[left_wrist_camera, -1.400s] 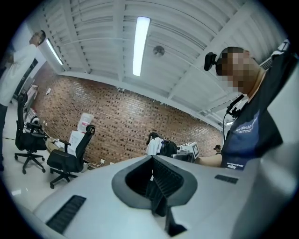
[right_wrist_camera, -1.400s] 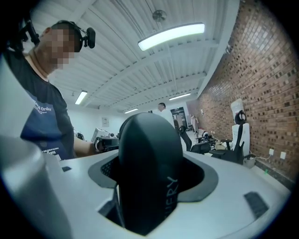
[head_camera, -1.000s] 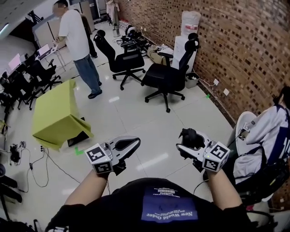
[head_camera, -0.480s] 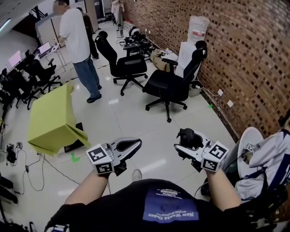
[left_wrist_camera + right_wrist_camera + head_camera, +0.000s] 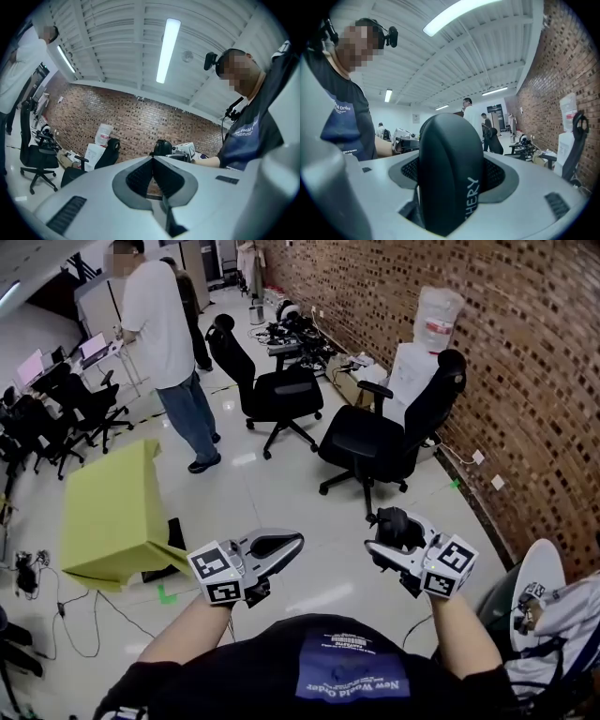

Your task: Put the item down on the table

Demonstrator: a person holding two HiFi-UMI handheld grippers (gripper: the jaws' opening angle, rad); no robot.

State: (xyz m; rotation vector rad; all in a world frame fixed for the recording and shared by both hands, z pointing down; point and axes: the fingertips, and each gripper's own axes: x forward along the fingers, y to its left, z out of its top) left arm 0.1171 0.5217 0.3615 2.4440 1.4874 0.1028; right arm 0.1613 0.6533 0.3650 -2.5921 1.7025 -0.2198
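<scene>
Right tool (image 5: 392, 535) stays out of reach of any surface, clamped on a rounded black item (image 5: 450, 173) held level, well apart from the green-draped table (image 5: 108, 507), probably its destination. Left tool (image 5: 153, 160) is closed, empty.

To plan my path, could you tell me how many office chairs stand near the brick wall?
2. The far chair stands beside the person in white; the near chair sits nearer the camera. Other chairs at far left overlap; some may be hidden.
</scene>
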